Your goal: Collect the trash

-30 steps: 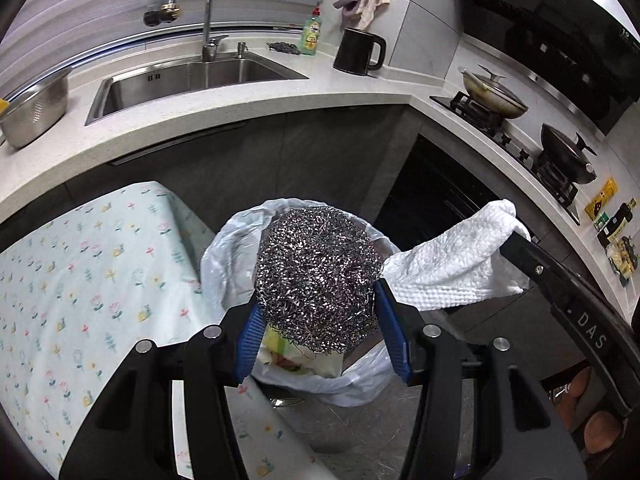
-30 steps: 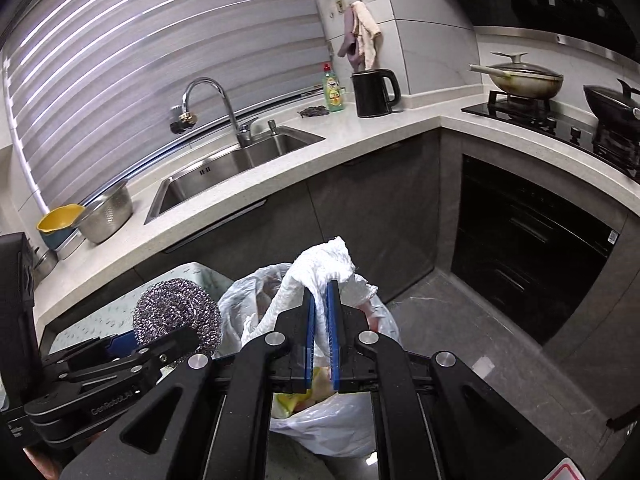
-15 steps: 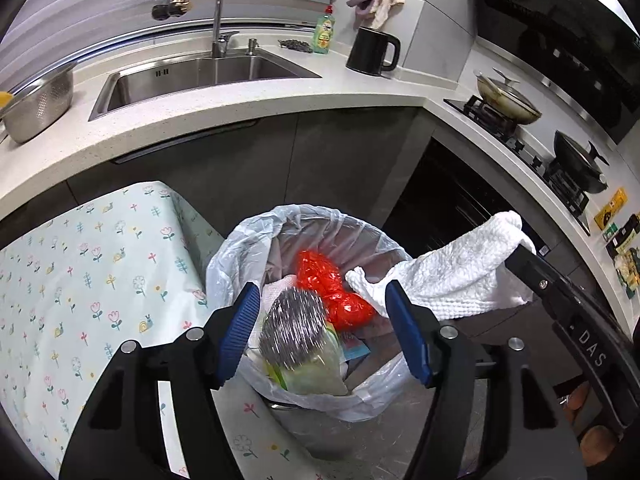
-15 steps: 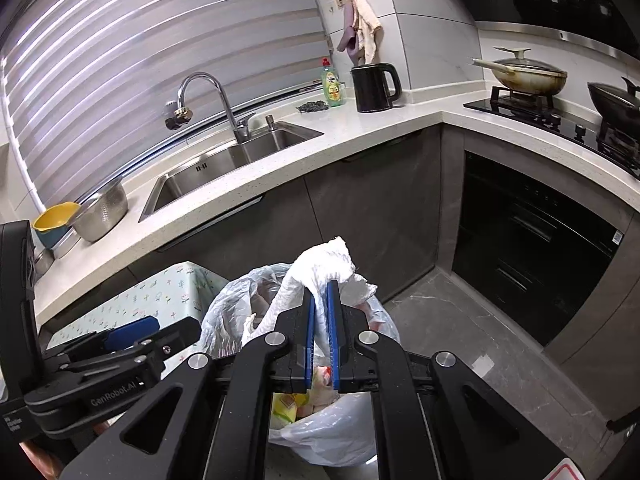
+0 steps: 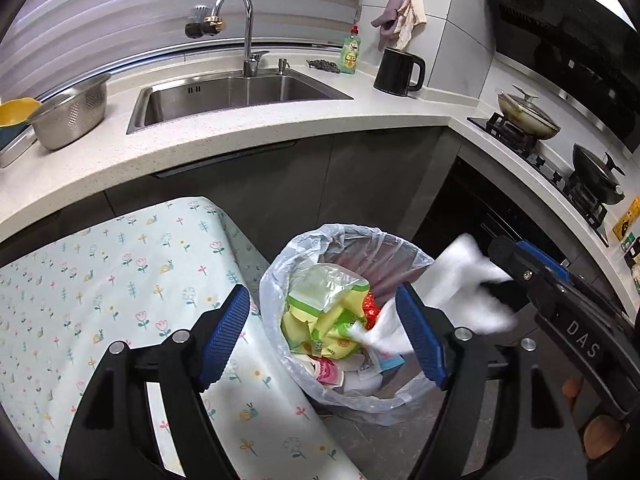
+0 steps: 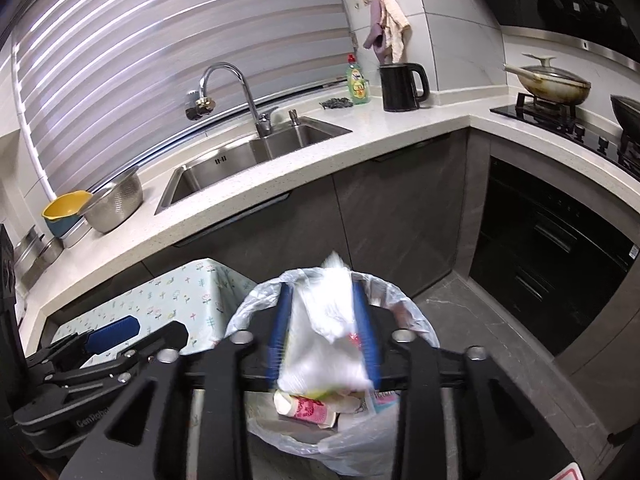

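A trash bin lined with a clear bag [image 5: 344, 232] stands on the floor beside the table. It holds green-yellow wrappers [image 5: 324, 312] and a pink packet [image 6: 308, 408]; no steel scourer shows among them. My left gripper [image 5: 320, 292] hangs over the bin's left side, its jaws opening with nothing between them. My right gripper [image 6: 320, 292] is over the same bin [image 6: 420, 320], its jaws opening too. A white paper towel [image 6: 324, 332] sits blurred between the parted blue pads, sliding down. In the left wrist view the towel [image 5: 452, 288] trails from the right gripper [image 5: 520, 260] into the bin.
A table with a floral cloth [image 5: 120, 280] lies left of the bin. Behind runs a white counter [image 5: 280, 136] with a sink [image 5: 240, 96], a metal colander [image 5: 76, 116] and a black kettle [image 5: 400, 72]. Dark cabinet fronts and an oven [image 6: 552, 248] stand close on the right.
The steel scourer left the left gripper and dropped into the bin, and those jaws spread wider. The right jaws, shut on the towel before, have parted and the towel is slipping down.
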A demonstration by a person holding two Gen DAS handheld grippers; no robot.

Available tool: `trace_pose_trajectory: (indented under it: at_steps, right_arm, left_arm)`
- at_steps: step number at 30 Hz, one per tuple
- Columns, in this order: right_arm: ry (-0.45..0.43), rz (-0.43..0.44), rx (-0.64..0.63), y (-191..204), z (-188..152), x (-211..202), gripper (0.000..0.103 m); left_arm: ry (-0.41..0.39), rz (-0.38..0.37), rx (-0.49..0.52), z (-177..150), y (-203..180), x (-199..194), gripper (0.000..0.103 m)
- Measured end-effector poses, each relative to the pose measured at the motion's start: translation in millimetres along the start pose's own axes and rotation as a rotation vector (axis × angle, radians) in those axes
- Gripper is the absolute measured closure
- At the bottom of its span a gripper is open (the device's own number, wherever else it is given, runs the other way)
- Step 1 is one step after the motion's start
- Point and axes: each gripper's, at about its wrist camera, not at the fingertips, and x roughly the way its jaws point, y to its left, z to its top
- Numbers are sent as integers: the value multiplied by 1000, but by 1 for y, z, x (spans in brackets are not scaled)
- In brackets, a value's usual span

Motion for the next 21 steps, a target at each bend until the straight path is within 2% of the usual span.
trace_pose_trajectory:
  at_steps: [14, 15, 17, 21]
  right_arm:
    - [9, 21, -42, 23, -5, -22, 47]
    - [12, 24, -51, 26, -7, -25, 46]
    - [17, 33, -66, 32, -10, -32, 41]
    - [26, 43, -88, 41, -19, -48, 35]
  left_arm:
    - [-13, 56, -21, -8, 18, -23, 26]
    - [-13, 59, -23, -8, 19, -25, 25]
    - [-23, 70, -32, -11, 22, -34, 16]
    - [-31, 97, -32, -17, 25, -48, 16]
